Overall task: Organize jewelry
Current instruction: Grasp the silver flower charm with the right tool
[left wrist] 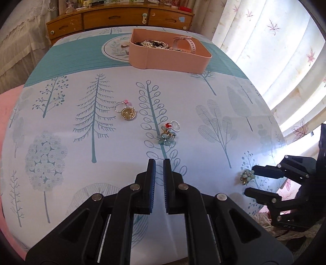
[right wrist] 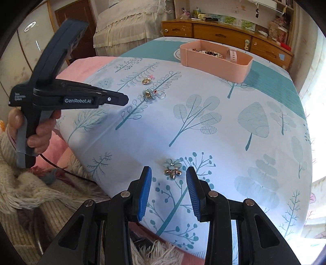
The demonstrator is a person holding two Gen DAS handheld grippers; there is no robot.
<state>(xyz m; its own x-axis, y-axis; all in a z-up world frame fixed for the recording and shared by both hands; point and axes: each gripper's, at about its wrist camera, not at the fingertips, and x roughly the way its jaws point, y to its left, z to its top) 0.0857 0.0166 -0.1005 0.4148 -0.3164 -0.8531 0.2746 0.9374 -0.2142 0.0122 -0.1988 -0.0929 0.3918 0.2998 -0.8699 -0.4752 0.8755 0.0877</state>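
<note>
two grippers are hanging over the bed: the right gripper is standing partly open around a blue flower earring, pads not touching it, likely lining up a pick; the left gripper is closed and empty, waiting short of its twin earring. further off, the pink tray is sitting on the tree-print bedspread before a wooden dresser.

Home bedroom. Bed fills most of the view, covered with a pale sheet printed with teal trees, a pink layer at its edge. Behind it stands a wooden dresser with drawers, its top cluttered with bottles and small items. Floral leaf-print curtains hang at a bright window on one side. Lace-trimmed cream fabric drapes over furniture beyond. Shaggy cream rug lies beside the bed.
</note>
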